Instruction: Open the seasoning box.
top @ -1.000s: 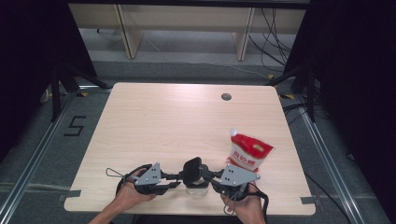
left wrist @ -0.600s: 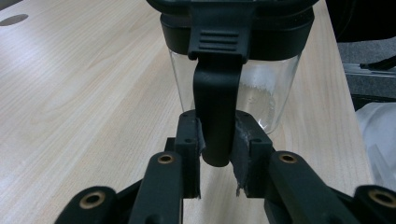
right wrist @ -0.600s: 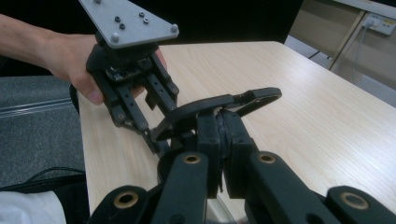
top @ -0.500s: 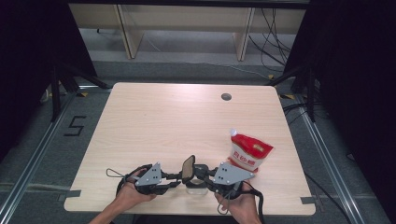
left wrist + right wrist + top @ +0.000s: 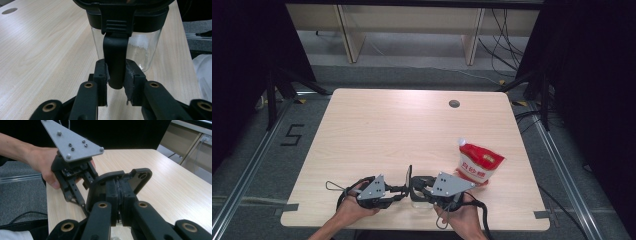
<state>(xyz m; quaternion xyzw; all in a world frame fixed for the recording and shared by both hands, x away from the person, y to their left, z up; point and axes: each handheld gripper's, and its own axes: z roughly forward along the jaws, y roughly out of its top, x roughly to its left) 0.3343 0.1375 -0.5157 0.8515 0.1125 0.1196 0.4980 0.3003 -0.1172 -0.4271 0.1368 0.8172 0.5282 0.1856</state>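
Note:
A clear container (image 5: 147,51) with a black lid (image 5: 125,11) stands near the table's front edge, between my two grippers (image 5: 414,197). A black latch flap (image 5: 115,53) hangs down from the lid, and my left gripper (image 5: 116,81) is shut on its lower end. My right gripper (image 5: 120,192) is shut on a raised black piece of the lid (image 5: 138,176). In the high view the left gripper (image 5: 398,189) and right gripper (image 5: 421,184) nearly meet, with a thin black part (image 5: 408,176) standing up between them. The left gripper (image 5: 83,186) also shows close ahead in the right gripper view.
A red and white pouch (image 5: 479,165) lies right of the grippers, close to the right gripper's grey plate. A small round dark hole (image 5: 454,104) sits near the far edge of the light wooden table (image 5: 382,130). The front edge runs just below the hands.
The dark lid part between the grippers has swung from lying broad and flat to standing thin and upright. The right gripper has shifted left, closer to the left one.

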